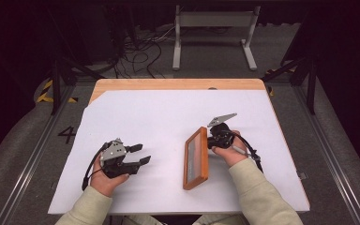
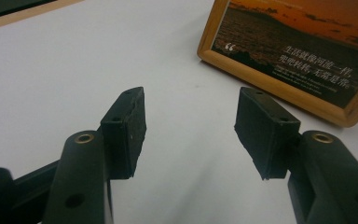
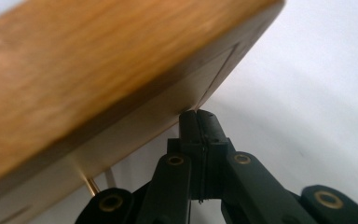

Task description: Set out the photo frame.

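A wooden picture frame [image 1: 196, 159] stands tilted on edge on the white sheet, right of centre. Its front [image 2: 303, 56] shows a sunset photo with white text. My right gripper [image 1: 211, 140] is behind the frame, jaws shut together, and the tips [image 3: 197, 116] rest against the frame's wooden back [image 3: 98, 84] near its edge. Nothing visible is pinched between them. To the left of the frame, my left gripper [image 1: 144, 153] rests low over the sheet. It points toward the frame, open, with nothing between its pads [image 2: 126, 126].
A white sheet [image 1: 168, 117] covers most of the wooden table [image 1: 178, 84], whose far edge shows bare. A grey metal stand [image 1: 213, 21] and loose cables [image 1: 140, 51] lie on the floor beyond. A small brass pin [image 3: 93, 186] shows under the frame's back.
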Demonstrator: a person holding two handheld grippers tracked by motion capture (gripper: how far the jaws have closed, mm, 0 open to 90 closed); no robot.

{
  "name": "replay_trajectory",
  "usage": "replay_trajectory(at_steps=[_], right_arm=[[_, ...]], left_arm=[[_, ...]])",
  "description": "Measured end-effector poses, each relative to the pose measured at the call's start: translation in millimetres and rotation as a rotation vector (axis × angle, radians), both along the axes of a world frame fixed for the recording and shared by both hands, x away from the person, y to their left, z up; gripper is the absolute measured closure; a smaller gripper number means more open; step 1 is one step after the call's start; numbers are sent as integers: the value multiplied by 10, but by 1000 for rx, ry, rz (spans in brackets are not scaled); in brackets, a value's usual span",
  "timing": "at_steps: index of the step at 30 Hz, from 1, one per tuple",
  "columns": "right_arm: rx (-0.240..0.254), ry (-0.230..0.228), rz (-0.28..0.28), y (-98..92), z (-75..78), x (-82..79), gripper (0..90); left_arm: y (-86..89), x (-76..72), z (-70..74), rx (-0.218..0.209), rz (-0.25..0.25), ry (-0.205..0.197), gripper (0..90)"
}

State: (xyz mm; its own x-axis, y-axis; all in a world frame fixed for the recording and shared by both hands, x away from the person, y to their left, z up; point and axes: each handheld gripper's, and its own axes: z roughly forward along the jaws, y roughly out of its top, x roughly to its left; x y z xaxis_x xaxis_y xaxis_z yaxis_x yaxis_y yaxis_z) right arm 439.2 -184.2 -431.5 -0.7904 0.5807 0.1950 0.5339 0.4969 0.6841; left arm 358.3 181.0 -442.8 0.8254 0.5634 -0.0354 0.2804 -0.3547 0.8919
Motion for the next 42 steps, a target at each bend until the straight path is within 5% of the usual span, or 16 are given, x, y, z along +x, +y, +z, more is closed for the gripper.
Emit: replay_trajectory(at_steps=[15,26,31,42], right_arm=[[-25,-7,134,303,47,49,900],[-94,-79,-1,137,287,-135,728],[-33,-44,-92,-9,434,-229,612],[-26,-92,-79,-74,636,-354,538]], left_arm=[[38,12,-6,4,14,-2,427],[204,-4,-20,-35,71,7,417],[241,0,-22,-36,81,13,406],[217,23,-31,-49,78,4,406]])
